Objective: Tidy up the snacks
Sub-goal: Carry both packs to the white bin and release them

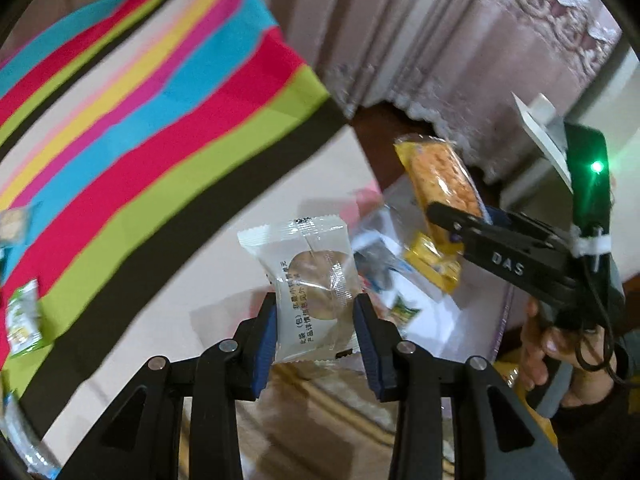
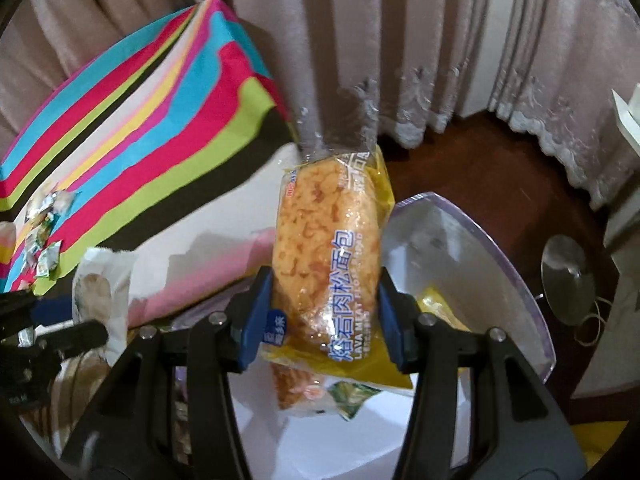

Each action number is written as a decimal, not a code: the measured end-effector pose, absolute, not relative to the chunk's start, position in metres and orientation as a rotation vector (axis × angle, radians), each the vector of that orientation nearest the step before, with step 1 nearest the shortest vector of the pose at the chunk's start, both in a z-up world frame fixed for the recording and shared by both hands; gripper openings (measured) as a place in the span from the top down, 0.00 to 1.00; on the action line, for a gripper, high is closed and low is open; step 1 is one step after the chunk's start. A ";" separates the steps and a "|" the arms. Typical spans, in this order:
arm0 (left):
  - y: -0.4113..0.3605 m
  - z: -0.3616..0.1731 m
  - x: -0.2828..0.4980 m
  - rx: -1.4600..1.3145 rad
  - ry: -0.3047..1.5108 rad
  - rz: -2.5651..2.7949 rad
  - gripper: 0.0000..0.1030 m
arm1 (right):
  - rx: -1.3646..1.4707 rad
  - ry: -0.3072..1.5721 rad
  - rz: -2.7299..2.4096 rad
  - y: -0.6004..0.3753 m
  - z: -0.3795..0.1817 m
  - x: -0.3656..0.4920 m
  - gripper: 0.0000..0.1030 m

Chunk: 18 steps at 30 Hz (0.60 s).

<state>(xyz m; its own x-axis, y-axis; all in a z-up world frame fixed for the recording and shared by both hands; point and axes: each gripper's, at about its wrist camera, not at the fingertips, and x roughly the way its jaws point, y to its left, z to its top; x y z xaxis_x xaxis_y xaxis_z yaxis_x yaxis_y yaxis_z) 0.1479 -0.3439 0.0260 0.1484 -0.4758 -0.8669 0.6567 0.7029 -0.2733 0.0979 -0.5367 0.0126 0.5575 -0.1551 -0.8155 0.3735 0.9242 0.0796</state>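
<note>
Yellow bread pack clamped between right tongs.

This looks like a room in a home. Long pinkish curtains with lace-trimmed hems hang down to a dark wooden floor, and a brightly striped cloth covers a soft surface scattered with small snack packets, beside a clear plastic bin.

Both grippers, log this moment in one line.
left gripper: holds clear cookie packet | right gripper: holds yellow bread pack | clear bin: below
</note>
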 end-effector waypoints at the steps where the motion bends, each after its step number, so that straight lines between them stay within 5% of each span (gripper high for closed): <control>1: -0.349 0.024 0.147 0.181 1.182 -0.848 0.62 | 0.264 0.933 -0.322 -0.541 0.011 0.096 0.48; 4: -0.362 0.022 0.143 0.185 1.207 -0.897 0.60 | 0.281 0.939 -0.334 -0.548 0.007 0.092 0.48; 9: -0.362 0.024 0.140 0.193 1.205 -0.911 0.38 | 0.310 0.941 -0.355 -0.558 0.004 0.091 0.45; 12: -0.351 0.030 0.145 0.169 1.184 -0.833 0.36 | 0.313 0.922 -0.354 -0.557 0.009 0.092 0.27; 18: -0.304 0.047 0.154 0.075 1.051 -0.689 0.36 | 0.302 0.897 -0.315 -0.541 0.021 0.101 0.26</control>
